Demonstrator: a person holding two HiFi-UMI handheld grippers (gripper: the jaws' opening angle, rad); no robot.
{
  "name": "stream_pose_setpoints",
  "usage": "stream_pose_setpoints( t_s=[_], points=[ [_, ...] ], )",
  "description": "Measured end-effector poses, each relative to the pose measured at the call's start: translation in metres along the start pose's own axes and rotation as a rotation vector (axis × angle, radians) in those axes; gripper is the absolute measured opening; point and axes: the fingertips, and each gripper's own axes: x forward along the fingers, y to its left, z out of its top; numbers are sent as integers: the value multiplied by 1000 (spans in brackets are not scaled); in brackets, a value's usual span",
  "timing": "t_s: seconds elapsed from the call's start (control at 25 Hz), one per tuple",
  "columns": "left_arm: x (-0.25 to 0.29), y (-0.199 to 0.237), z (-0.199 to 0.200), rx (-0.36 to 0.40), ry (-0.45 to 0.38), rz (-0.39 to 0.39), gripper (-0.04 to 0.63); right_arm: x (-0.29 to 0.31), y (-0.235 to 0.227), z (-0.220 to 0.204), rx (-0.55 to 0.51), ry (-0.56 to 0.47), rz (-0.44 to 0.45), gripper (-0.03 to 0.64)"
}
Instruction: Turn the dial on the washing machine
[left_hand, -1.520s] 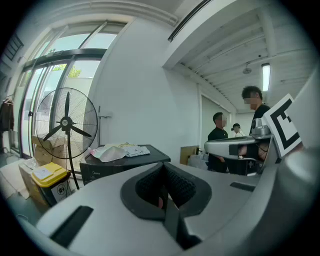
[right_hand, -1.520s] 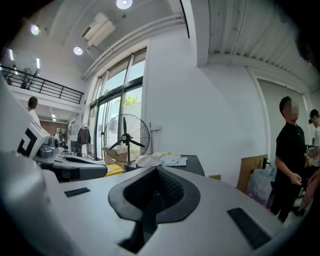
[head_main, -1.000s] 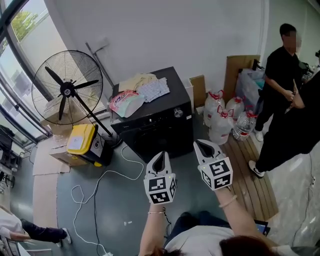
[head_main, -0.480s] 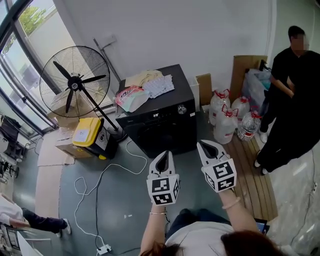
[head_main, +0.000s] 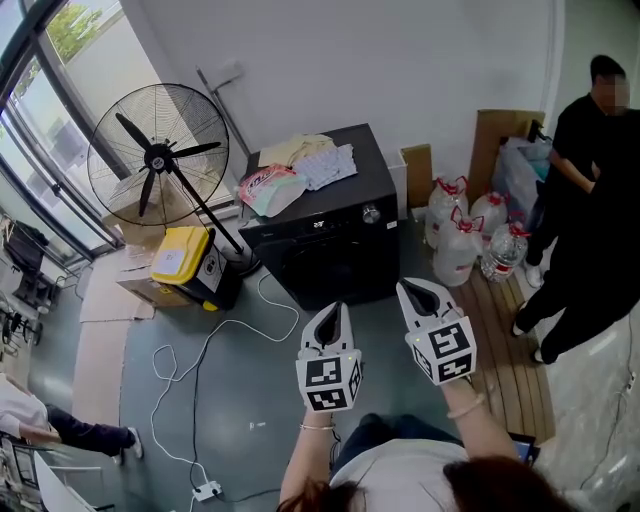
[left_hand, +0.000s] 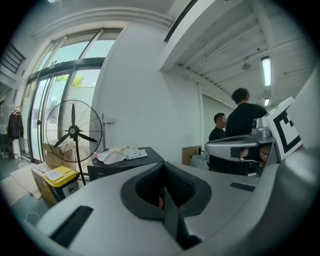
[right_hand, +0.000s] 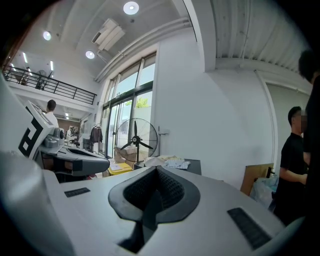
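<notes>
Both closed and empty, left tool (head_main: 333, 311), right tool (head_main: 411, 291), dial (head_main: 371, 213) well ahead

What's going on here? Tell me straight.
A person holds the left hand-held gripper and the right hand-held gripper, both shut and empty, out in front of a black washing machine. Neither touches its dial, which is not yet turned. Clothes lie on the machine's top; a fan stands beside it.
</notes>
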Motion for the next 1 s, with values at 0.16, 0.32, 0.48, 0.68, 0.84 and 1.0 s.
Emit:
stream_pose_setpoints(
  t_s=[0.16,0.32,0.48,0.68,0.84,1.0],
  points=[
    [0,0,2,-2,6,-5,14,2,3,3,-6,5,2,26],
    [2,1,0,0,5,-9,14,4,8,0,-9,7,5,26],
    [4,3,2,-2,3,-11,14,7,10,-1,-4,12,6,26],
    [7,2,0,-3,11,-14,14,8,7,-1,1,15,-2,26],
    [10,3,-1,-3,16,-17,14,12,2,-1,7,13,-18,26],
    [14,5,-4,0,20,-18,14,18,0,-2,7,12,-26,26]
  ],
)
